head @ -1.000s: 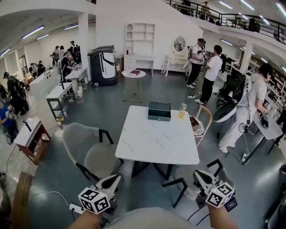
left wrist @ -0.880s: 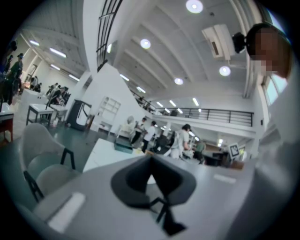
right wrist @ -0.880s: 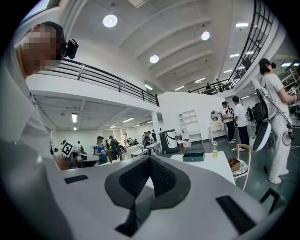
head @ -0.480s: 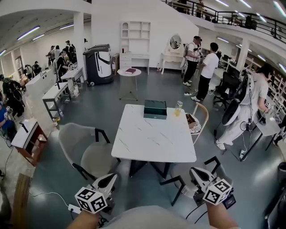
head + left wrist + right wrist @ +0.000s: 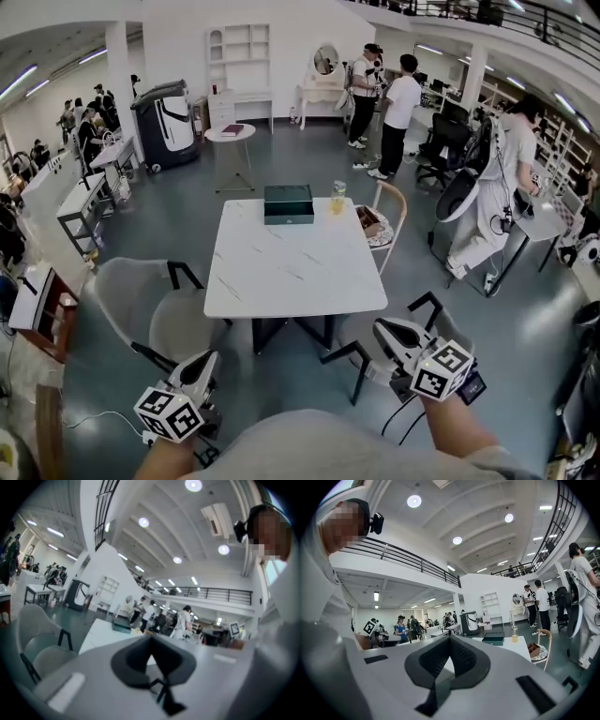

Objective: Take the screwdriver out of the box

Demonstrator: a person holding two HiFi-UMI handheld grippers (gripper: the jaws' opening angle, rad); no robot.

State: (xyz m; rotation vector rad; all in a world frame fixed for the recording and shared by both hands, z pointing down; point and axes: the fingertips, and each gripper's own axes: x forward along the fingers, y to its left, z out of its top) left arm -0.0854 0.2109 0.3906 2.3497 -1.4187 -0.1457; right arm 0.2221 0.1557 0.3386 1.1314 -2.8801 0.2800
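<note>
The white marble-pattern square worktop (image 5: 291, 272) carries a dark green rectangular box (image 5: 288, 203) at the middle of its far edge, lid closed. The screwdriver is not visible in any view. A glass of yellow liquid (image 5: 337, 198) stands just beside the box on its right. The head view alone shows how the tools are placed. The left tongs (image 5: 208, 358) and right tongs (image 5: 382, 326) are held low, on the near side of the worktop and well apart from the box. Each carries its cube of square markers. That view does not resolve how the jaws stand. The left gripper view shows the left tongs (image 5: 150, 640) clenched tip to tip with nothing between them. The box (image 5: 121, 626) lies far off on the worktop and a grey shell chair (image 5: 37, 639) stands to the left. The right gripper view shows the right tongs (image 5: 450, 638) likewise clenched and empty. Beyond them stand the box (image 5: 493, 638) and the glass (image 5: 514, 634). A small brown carton (image 5: 533, 649) lies on a wooden-framed chair (image 5: 547, 641), detail the left gripper view does not resolve.
</note>
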